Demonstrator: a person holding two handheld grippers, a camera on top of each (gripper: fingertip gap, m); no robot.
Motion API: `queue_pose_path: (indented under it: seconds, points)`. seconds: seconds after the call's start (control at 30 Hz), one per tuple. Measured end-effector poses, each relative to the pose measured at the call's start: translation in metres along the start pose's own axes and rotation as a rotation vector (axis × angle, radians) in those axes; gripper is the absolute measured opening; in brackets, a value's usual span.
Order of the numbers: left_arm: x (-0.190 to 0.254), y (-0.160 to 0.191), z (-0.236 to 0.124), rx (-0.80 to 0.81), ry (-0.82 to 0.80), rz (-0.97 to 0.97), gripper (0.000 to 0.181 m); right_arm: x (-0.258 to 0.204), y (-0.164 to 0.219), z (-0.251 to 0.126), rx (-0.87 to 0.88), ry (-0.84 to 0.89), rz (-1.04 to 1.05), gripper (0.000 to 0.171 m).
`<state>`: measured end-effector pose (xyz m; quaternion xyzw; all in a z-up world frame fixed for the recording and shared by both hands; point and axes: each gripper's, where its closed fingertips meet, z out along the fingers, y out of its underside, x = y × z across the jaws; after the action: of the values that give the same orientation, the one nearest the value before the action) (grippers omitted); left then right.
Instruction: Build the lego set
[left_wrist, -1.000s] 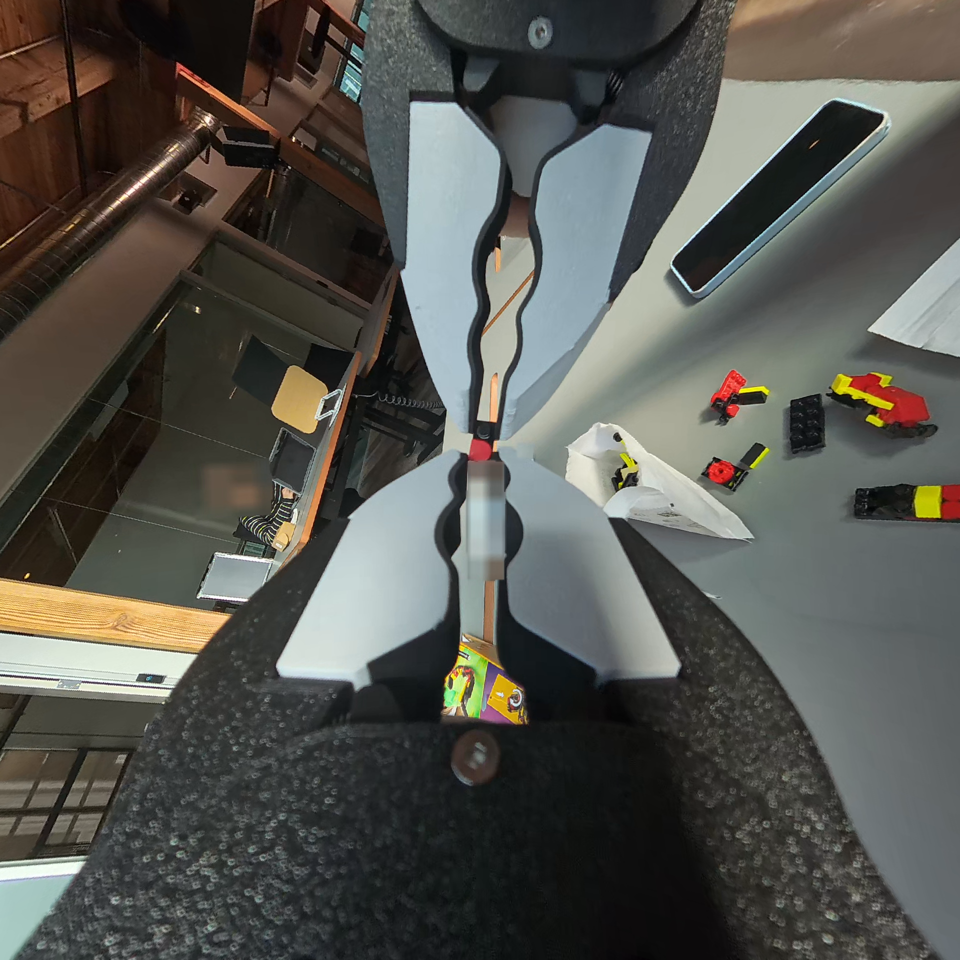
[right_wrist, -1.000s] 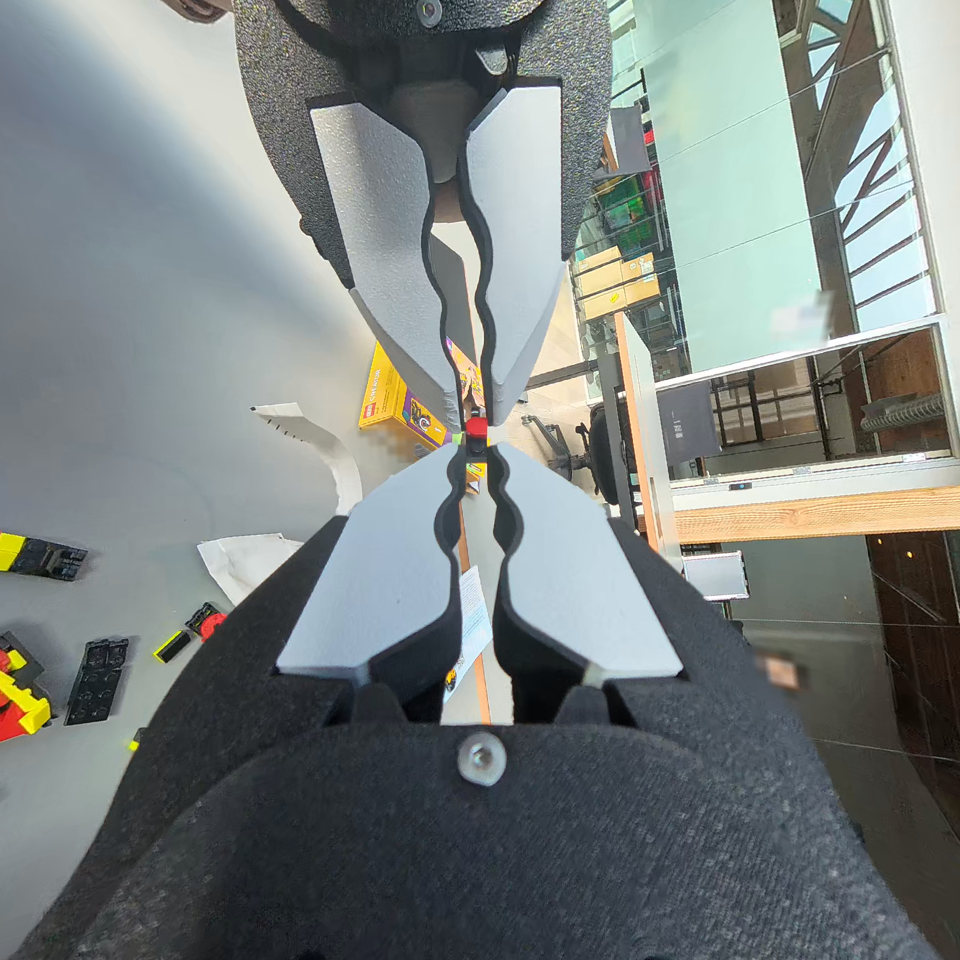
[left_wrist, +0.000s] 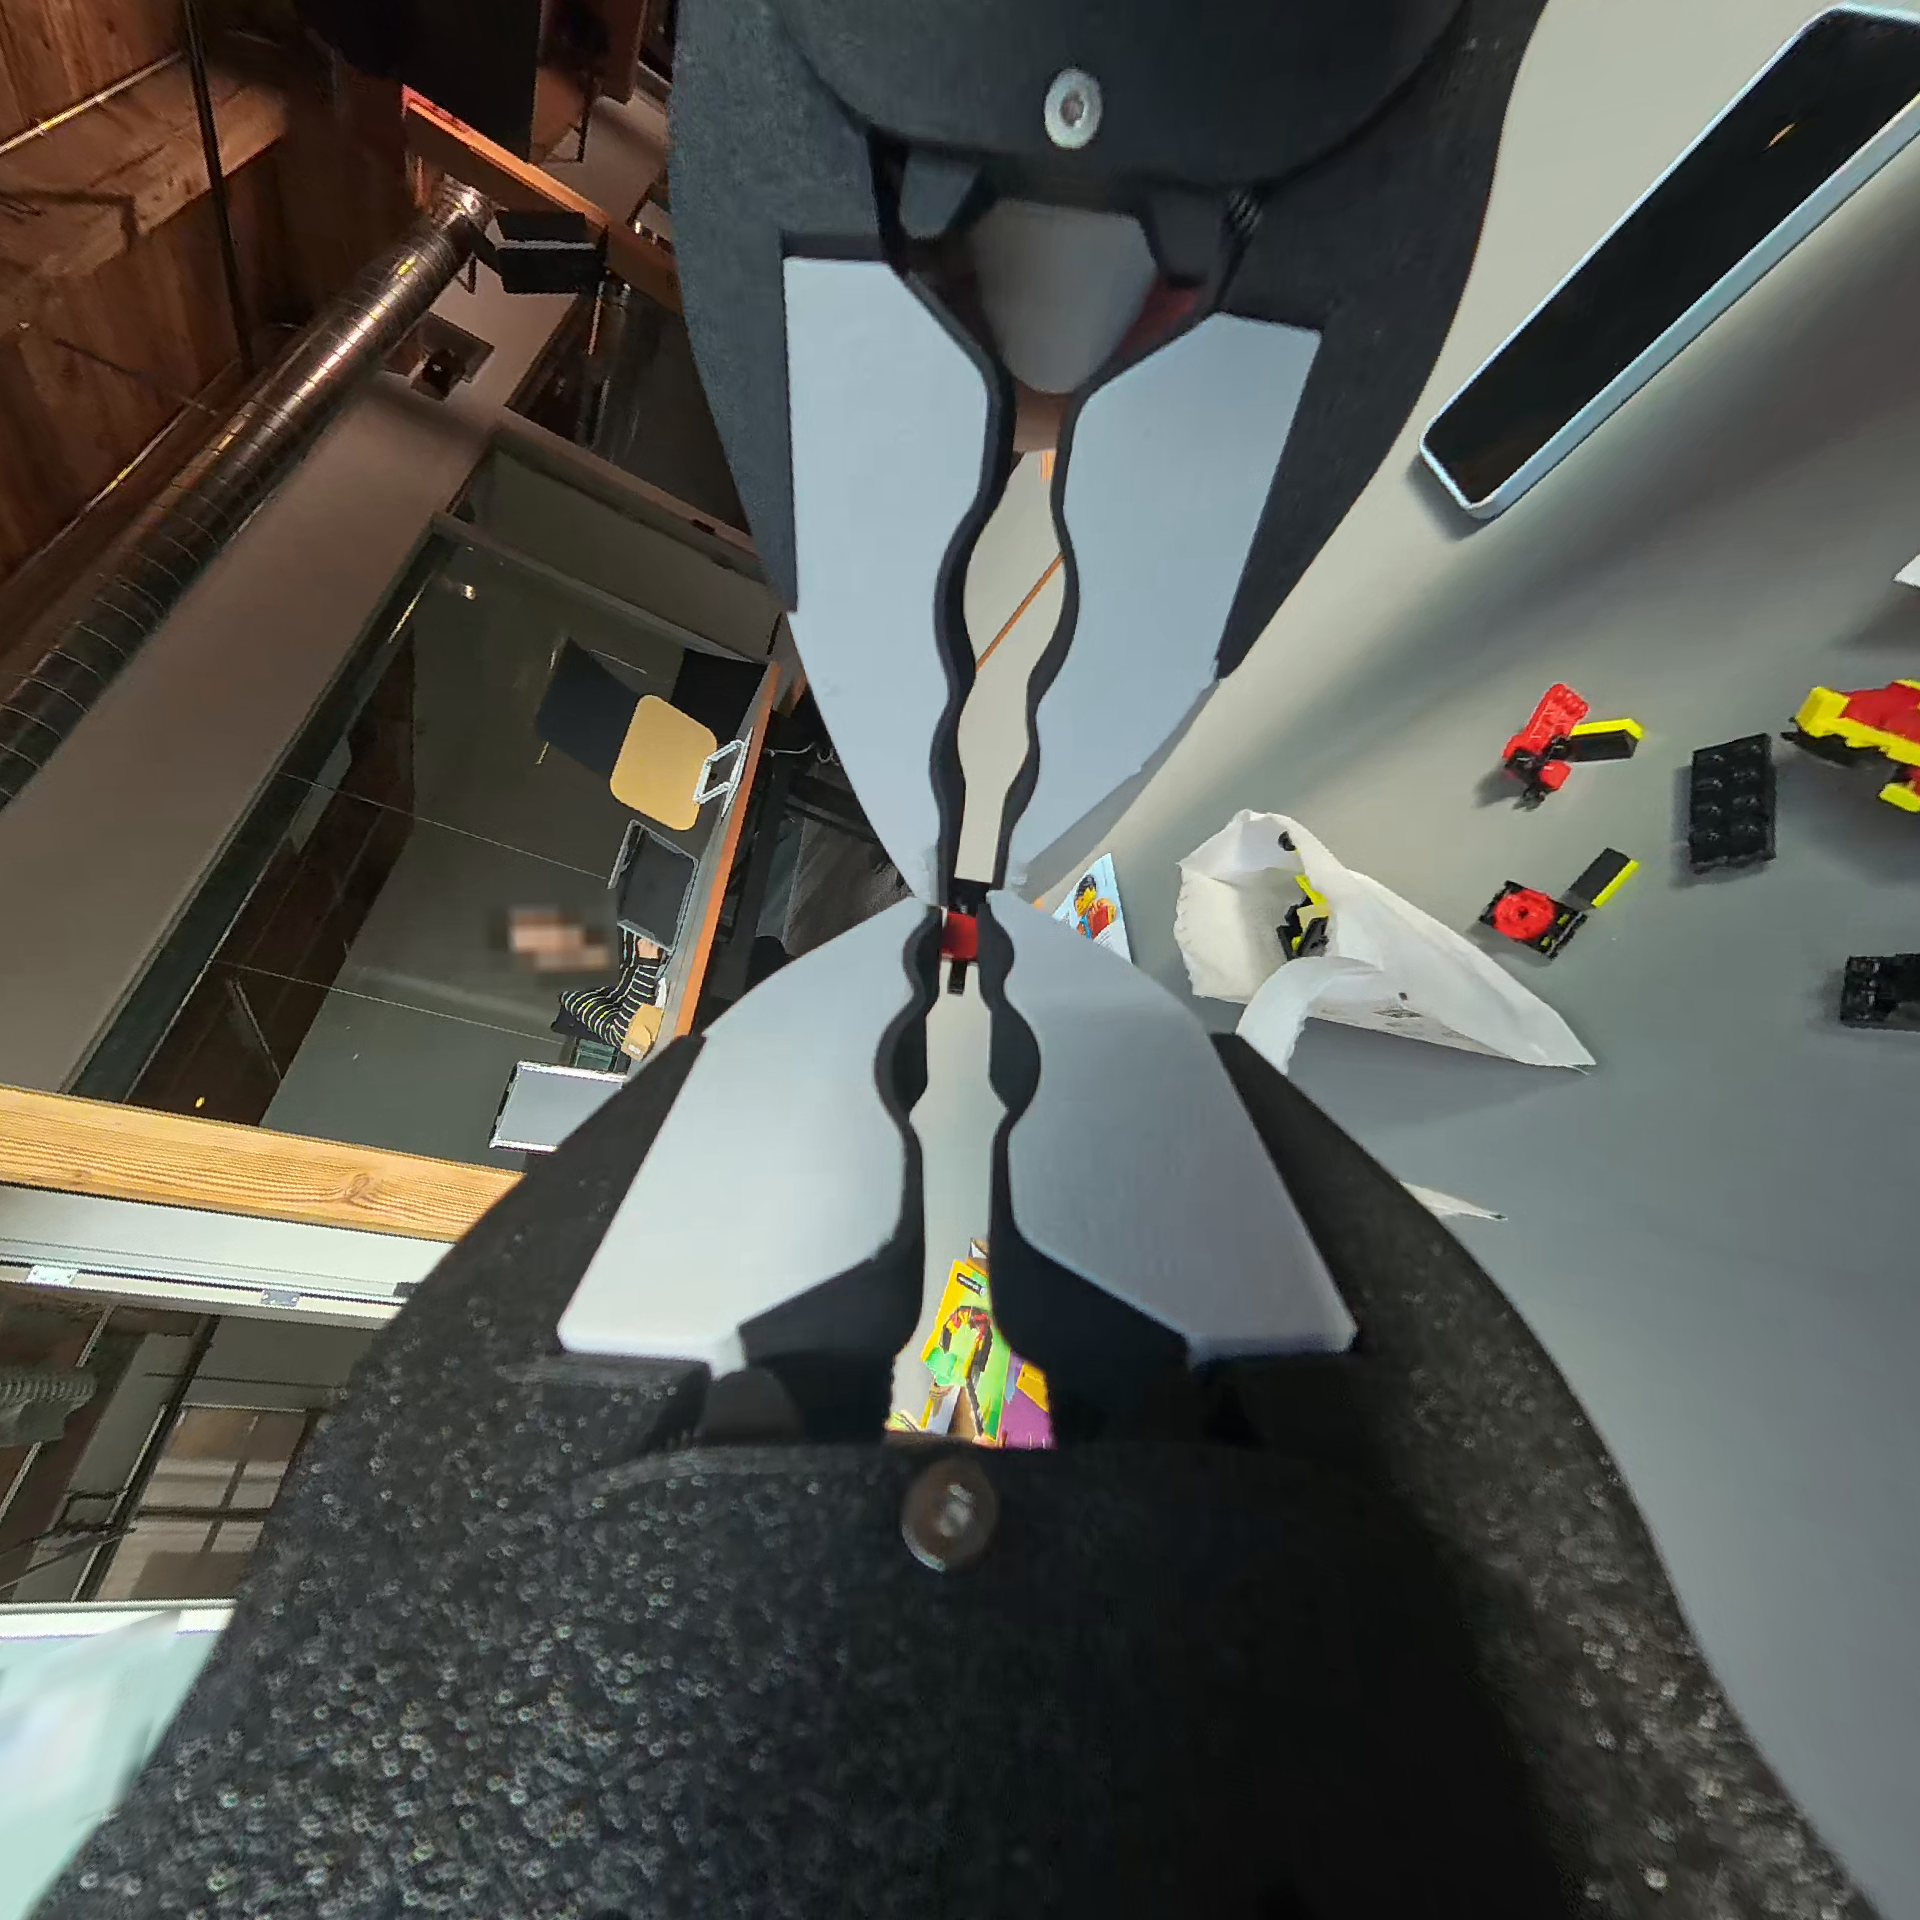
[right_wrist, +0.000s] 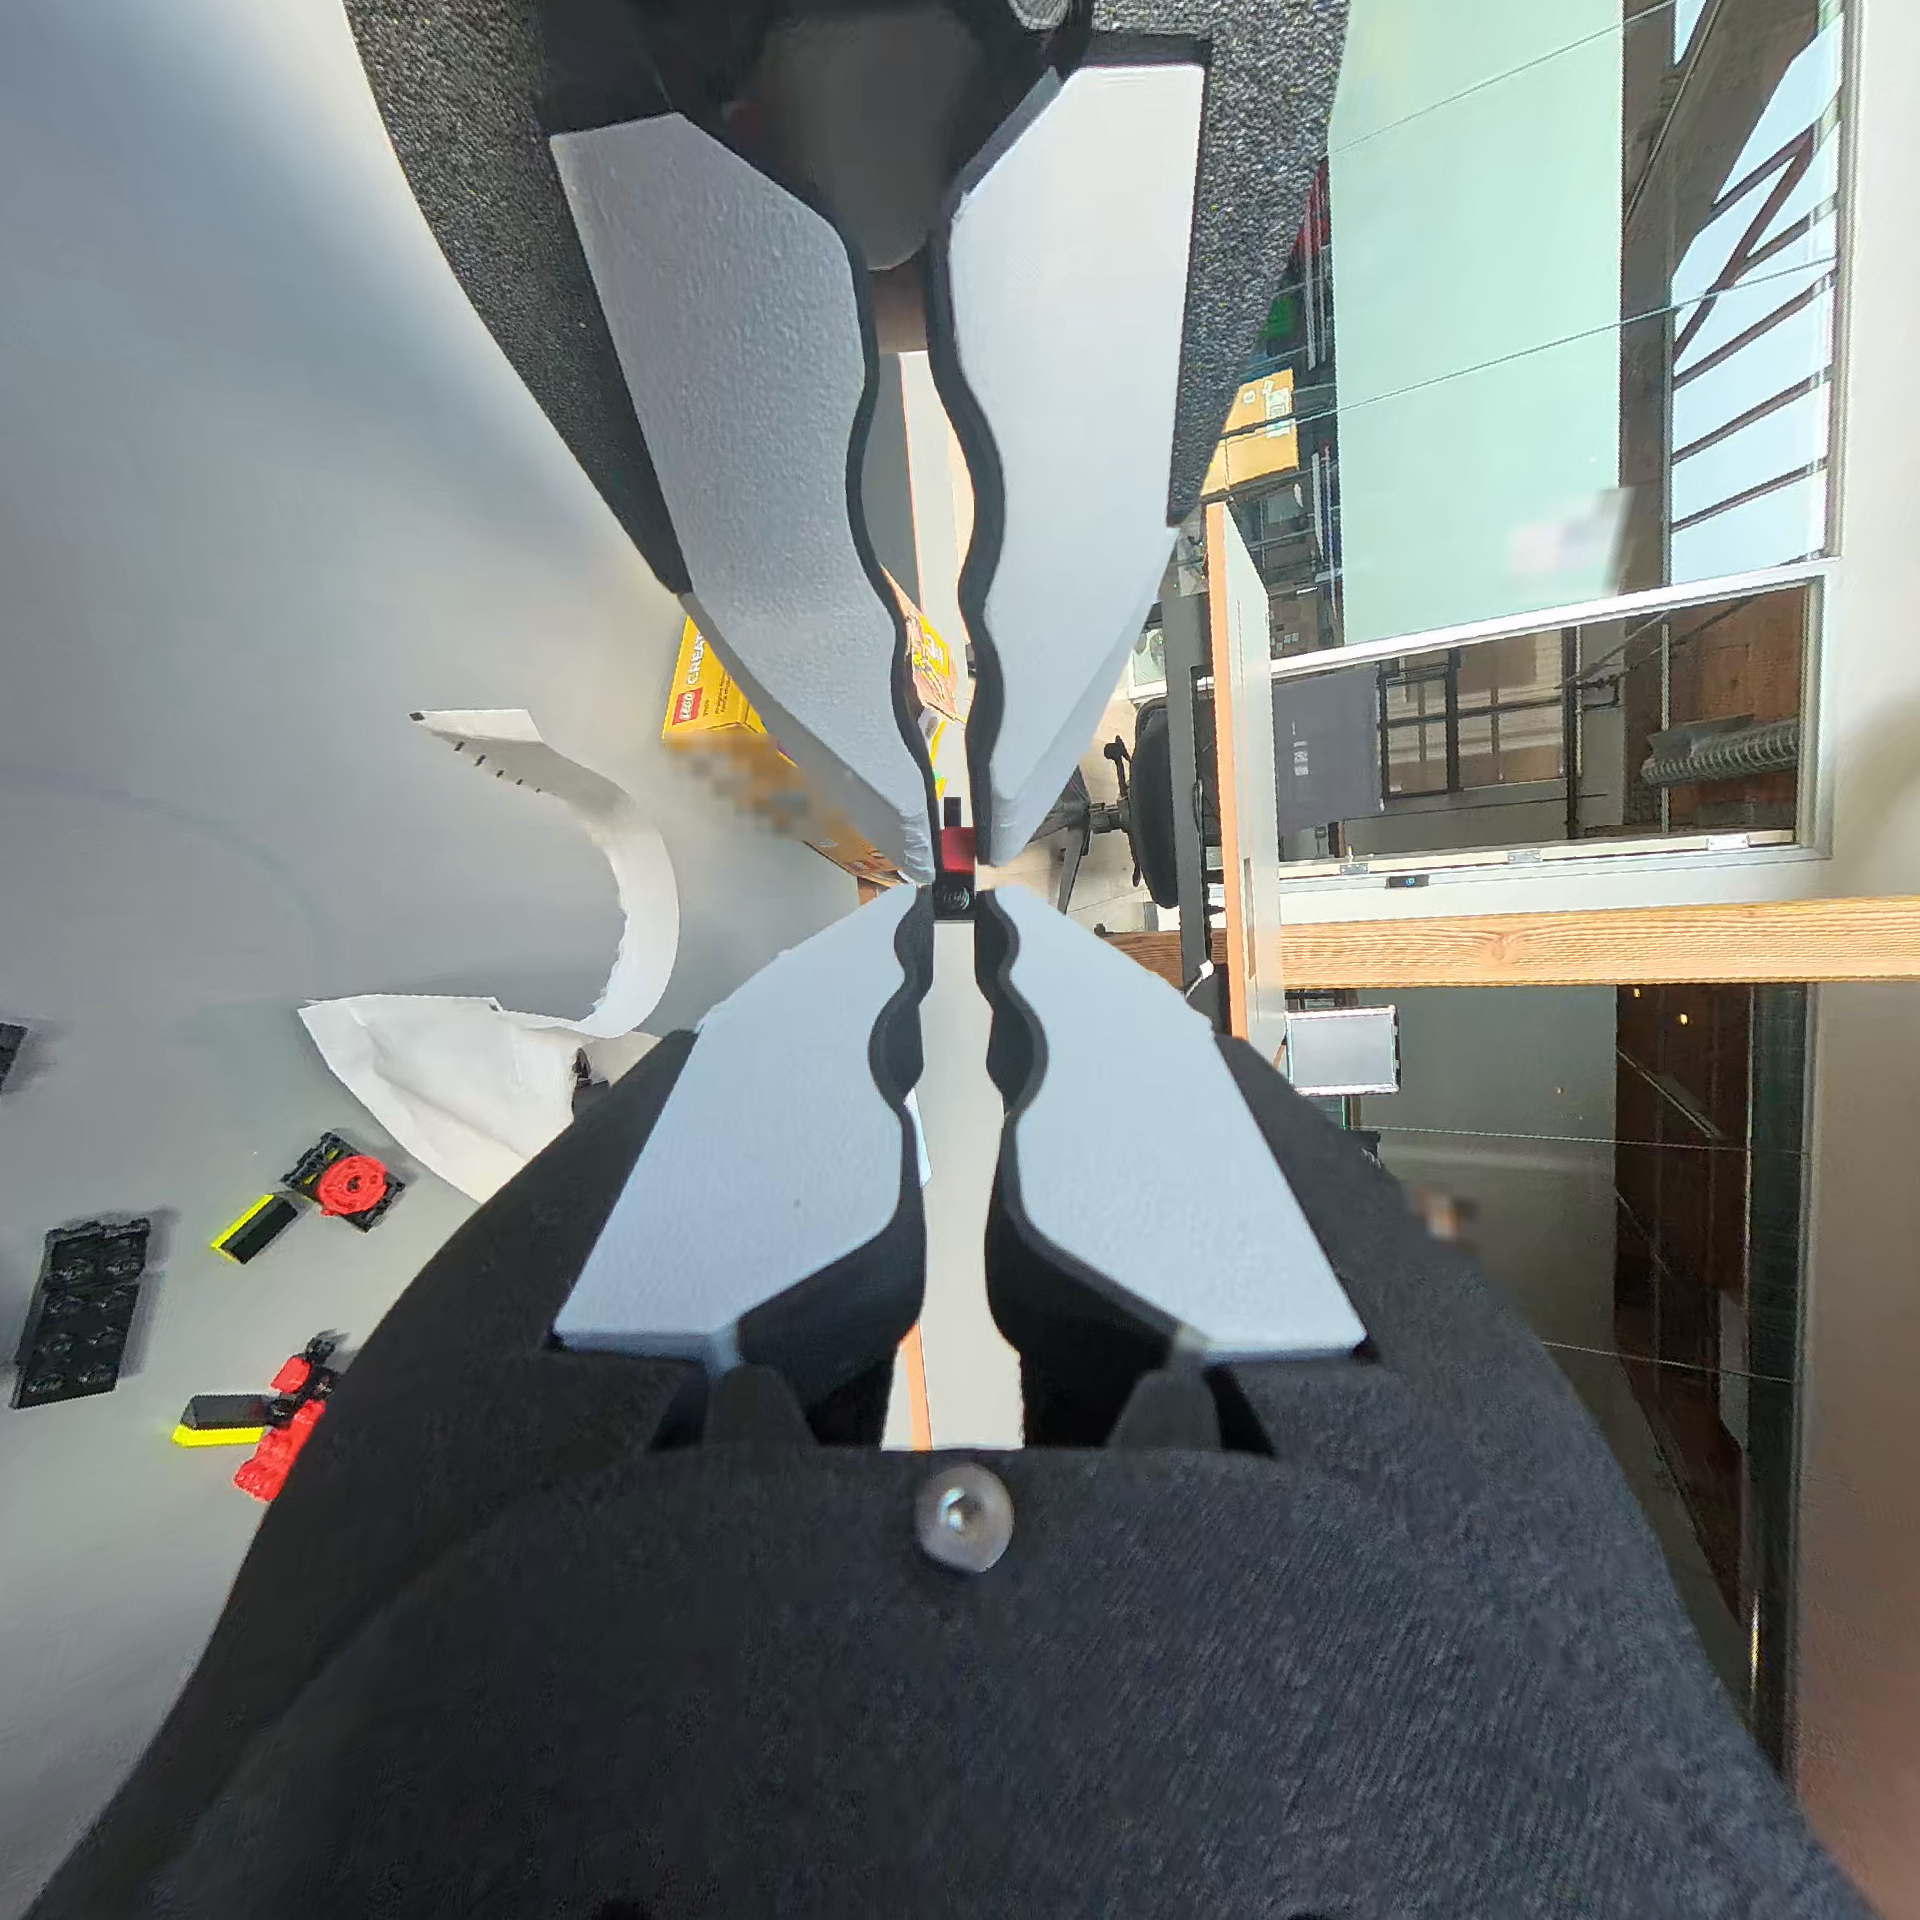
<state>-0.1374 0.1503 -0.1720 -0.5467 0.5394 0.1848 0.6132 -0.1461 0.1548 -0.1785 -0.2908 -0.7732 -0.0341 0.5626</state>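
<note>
Both tongs pinch one red-and-black piece (left_wrist: 958, 928) (tip-to-tip).

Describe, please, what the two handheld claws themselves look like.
Both match. The left claw and right claw each have two flat, pale grey fingers with wavy black inner edges, set in a black, grainy body with a silver screw. No cables show.

Left gripper (left_wrist: 958, 940) and right gripper (right_wrist: 956, 899) meet tip-to-tip, both pinched.
</note>
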Motion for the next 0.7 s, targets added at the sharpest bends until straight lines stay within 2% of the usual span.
queue_pose_path:
  seconds: [0.27, 0.43, 0.7]
  points:
    - [0.0048, 0.0036, 0.0000, -0.033, 0.029, 0.031, 0.015, -0.0019, 0.0022, -0.0020, -0.006, -0.019, 0.005, 0.007]
    - [0.0060, 0.0027, 0.0018, -0.028, 0.026, 0.031, 0.008, -0.0052, 0.0006, 0.0006, -0.014, -0.027, -0.007, 0.008]
    - [0.0064, 0.0023, 0.0003, -0.047, 0.034, 0.035, 0.007, -0.0057, -0.0007, -0.0011, -0.014, -0.033, -0.006, 0.007]
